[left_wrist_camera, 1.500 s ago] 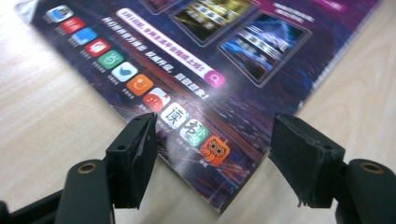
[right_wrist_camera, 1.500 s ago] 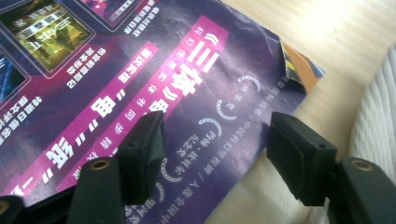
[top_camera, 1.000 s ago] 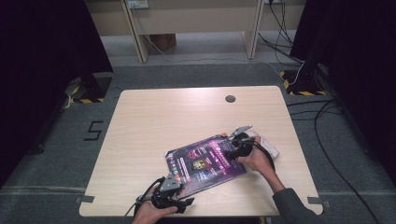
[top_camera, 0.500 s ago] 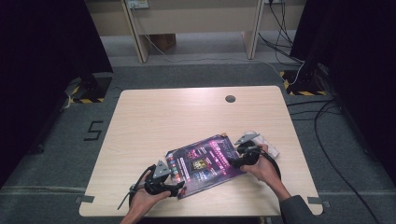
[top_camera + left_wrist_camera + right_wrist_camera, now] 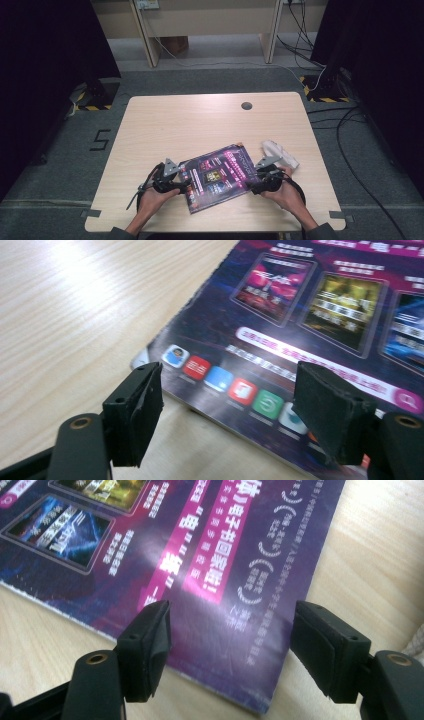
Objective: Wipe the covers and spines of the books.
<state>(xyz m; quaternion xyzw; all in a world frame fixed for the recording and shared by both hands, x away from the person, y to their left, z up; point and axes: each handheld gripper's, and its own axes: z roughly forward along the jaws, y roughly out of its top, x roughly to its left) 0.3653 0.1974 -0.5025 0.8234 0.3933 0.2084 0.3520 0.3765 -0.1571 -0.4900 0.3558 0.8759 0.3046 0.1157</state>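
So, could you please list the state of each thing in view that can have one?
Magazine: closed, lying flat on the table, cover up, not gripped.
White cloth: crumpled, on the table beside the magazine's right edge.
Left gripper: open, jaws just been opening, over the magazine's edge.
Right gripper: open, jaws just been opening, over the magazine's edge.

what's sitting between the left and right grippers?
The purple magazine lies flat between left gripper and right gripper, in the high view.

High view looks down on the table [image 5: 200, 120]; both gripper views closely share the magazine [image 5: 217, 175].
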